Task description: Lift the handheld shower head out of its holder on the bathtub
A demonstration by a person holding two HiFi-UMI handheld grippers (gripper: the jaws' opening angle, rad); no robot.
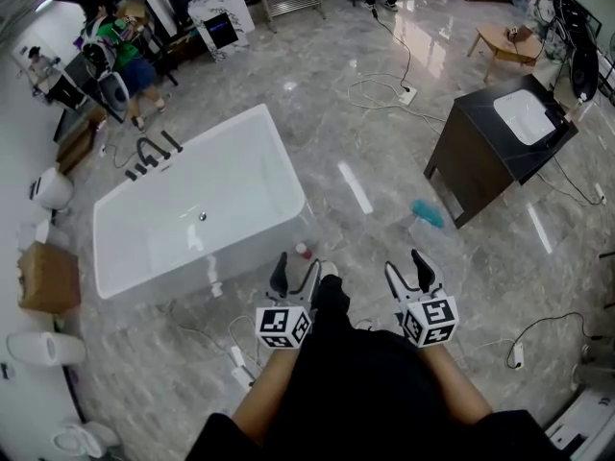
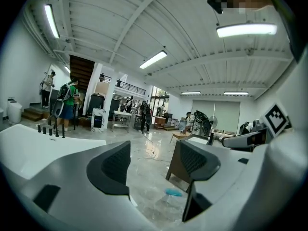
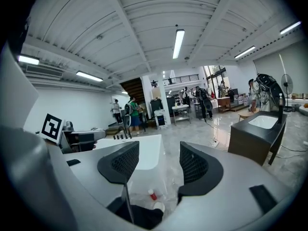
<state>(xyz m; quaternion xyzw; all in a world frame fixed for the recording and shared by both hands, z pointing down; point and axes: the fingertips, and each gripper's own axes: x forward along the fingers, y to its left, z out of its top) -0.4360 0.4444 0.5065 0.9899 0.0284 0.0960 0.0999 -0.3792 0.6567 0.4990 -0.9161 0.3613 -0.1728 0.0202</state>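
At the far left of the head view we see the white bathtub [image 1: 281,157], a plain rectangle standing free on the floor, and at its far left corner a cluster of black fittings on the rim. The shower head [image 1: 170,142] is among them, a slim dark wand lying at a slant beside a curved spout [image 1: 146,150]; it is too small for us to make out its holder. In the left gripper view the same fittings show only as short black posts [image 2: 48,129] on the tub's far edge. A cardboard box [image 1: 46,277] sits against the wall left of the tub. The grey marble floor [image 1: 365,142] right of the tub is open, crossed by loose cables [image 1: 384,89], with a small red-capped bottle [image 1: 303,250] by the tub's near corner and a teal object [image 1: 429,214] lying further right. A dark cabinet [image 1: 471,157] with a white basin closes that side. We hold both tools low before the body on bare forearms, pointing forward and slightly down. The left gripper [image 1: 296,272] hangs just off the tub's near right corner, well apart from the shower head; its jaws stand wide with only floor between them [image 2: 153,158]. The right gripper [image 1: 405,269] sits beside it over open floor, likewise spread wide and holding nothing [image 3: 160,160].
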